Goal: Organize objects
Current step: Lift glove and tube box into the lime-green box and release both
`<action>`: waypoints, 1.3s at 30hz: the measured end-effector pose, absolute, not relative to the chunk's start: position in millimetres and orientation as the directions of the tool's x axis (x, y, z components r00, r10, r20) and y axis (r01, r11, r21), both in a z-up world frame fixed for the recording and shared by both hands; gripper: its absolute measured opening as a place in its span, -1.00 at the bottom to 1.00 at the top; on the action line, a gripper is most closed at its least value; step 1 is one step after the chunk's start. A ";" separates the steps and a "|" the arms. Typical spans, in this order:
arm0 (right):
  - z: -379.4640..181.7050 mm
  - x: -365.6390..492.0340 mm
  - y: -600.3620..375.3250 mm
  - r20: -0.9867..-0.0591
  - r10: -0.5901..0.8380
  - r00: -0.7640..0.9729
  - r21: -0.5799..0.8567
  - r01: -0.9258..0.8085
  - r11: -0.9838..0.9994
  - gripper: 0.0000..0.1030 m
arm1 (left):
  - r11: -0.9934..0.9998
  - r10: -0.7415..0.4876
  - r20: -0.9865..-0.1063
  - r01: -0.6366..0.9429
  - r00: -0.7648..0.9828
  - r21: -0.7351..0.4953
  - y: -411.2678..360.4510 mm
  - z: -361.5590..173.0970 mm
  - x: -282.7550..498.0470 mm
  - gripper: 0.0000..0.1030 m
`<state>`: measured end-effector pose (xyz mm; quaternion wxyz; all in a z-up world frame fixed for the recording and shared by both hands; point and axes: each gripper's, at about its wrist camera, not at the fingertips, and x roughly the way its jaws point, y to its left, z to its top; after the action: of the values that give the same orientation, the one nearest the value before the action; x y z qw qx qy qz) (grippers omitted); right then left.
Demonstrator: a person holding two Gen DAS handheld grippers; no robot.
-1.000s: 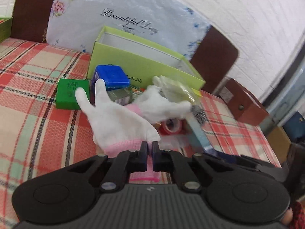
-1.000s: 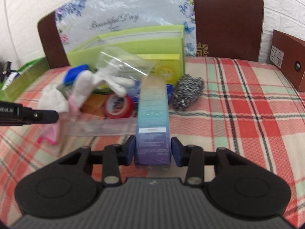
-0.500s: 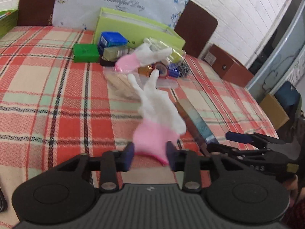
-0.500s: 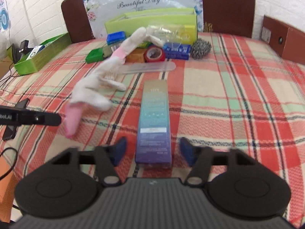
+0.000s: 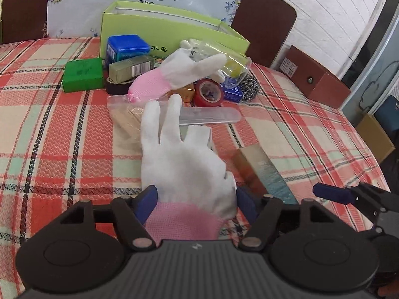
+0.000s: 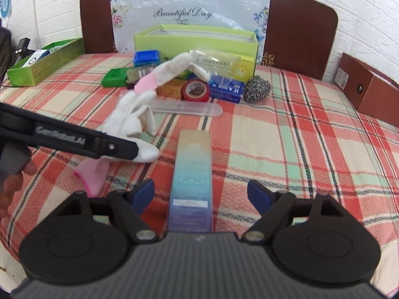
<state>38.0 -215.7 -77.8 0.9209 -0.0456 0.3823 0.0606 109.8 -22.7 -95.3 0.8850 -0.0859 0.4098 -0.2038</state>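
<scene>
The left gripper [image 5: 194,199] is opening around the glove [image 5: 184,164], whose fingers point far, while the right gripper [image 6: 200,195] stands open around the tall box [image 6: 193,182].

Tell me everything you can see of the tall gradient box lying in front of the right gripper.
The gradient box is a long, slim carton, glossy-looking card, shading from gold at its far end through teal to purple at the near end, with a pale label strip near that end. It lies flat on the plaid tablecloth, lengthwise away from the camera. It sits between the right gripper's open jaws, clear gaps either side, so nothing grips it. The white glove lies apart to its left.
</scene>
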 end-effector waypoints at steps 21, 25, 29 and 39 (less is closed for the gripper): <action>-87.9 62.1 -213.4 -0.732 0.090 0.675 -0.030 -0.164 0.986 0.38 | 0.870 -0.483 -0.674 0.225 0.559 -0.438 5.5 -95.2 119.8 -0.88; -93.8 69.4 -210.3 -0.742 0.092 0.664 -0.022 -0.162 0.987 0.33 | 0.891 -0.452 -0.699 0.232 0.555 -0.391 -4.8 -93.9 122.5 -0.33; -101.3 74.4 -212.9 -0.758 0.112 0.643 0.012 -0.158 0.987 -0.18 | 0.875 -0.477 -0.681 0.227 0.556 -0.428 -2.1 -98.9 124.7 -0.84; -61.5 56.4 -215.7 -0.721 0.247 0.647 0.121 -0.233 0.965 -0.27 | 0.826 -0.562 -0.591 0.359 0.579 -0.434 0.6 -38.0 103.5 -0.95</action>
<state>56.4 -215.7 -61.5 0.9076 0.0086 0.3985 0.1323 103.5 0.6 -38.0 0.8782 -0.1349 0.3765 -0.2622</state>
